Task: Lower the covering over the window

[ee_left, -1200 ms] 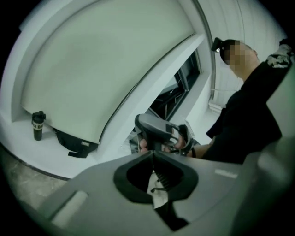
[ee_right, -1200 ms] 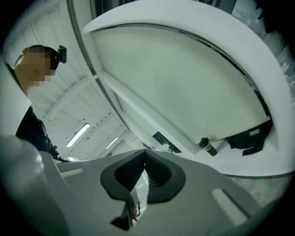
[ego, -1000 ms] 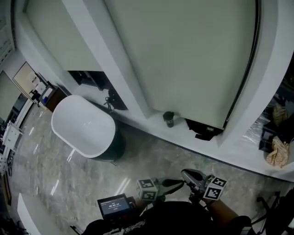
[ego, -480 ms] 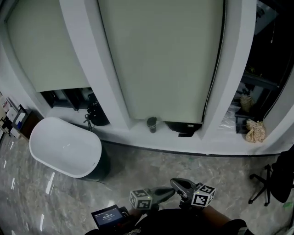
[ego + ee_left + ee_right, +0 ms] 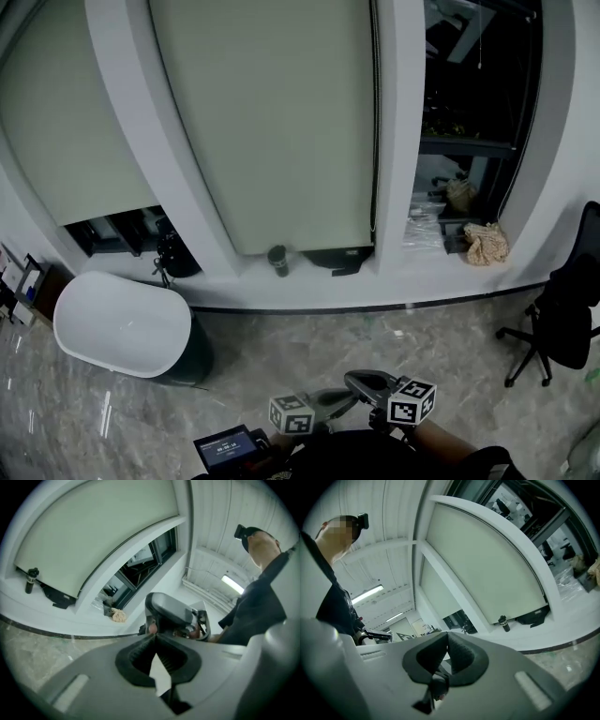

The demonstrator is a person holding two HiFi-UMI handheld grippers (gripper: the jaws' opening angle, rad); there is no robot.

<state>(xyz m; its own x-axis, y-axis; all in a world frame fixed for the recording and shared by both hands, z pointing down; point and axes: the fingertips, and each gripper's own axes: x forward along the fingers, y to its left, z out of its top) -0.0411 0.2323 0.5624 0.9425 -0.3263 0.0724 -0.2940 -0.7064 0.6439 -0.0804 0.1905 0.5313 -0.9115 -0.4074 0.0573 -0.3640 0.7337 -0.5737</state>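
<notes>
Both grippers sit low against the person's dark clothing, well back from the windows and pointing across each other. The left gripper (image 5: 154, 634) has its black ribbed jaws pressed together, with nothing between them. Its view looks straight at the body of the other gripper just ahead. The right gripper (image 5: 447, 633) is clamped closed too, and it is also empty.

Across the grey marbled floor (image 5: 309, 347), the pale grey-green roller blind (image 5: 281, 122) hangs over the middle window. It is down almost to the white window sill (image 5: 375, 281), with a thin dark cord (image 5: 374, 122) along its right edge. A small dark cylindrical bottle (image 5: 277, 261) stands upright on the sill just below the blind's bottom edge, and flat black objects lie just to its right.

The matching blind on the left window (image 5: 66, 141) stops higher, showing a dark gap above the sill. The window on the right (image 5: 478, 94) shows dark glass, and a crumpled beige cloth (image 5: 486, 244) rests on the sill below it.

A white oval bathtub with a dark base (image 5: 117, 323) stands at the left, and a black office chair (image 5: 562, 319) is at the right. A small lit screen (image 5: 225, 445) glows at the bottom edge, near the person.
</notes>
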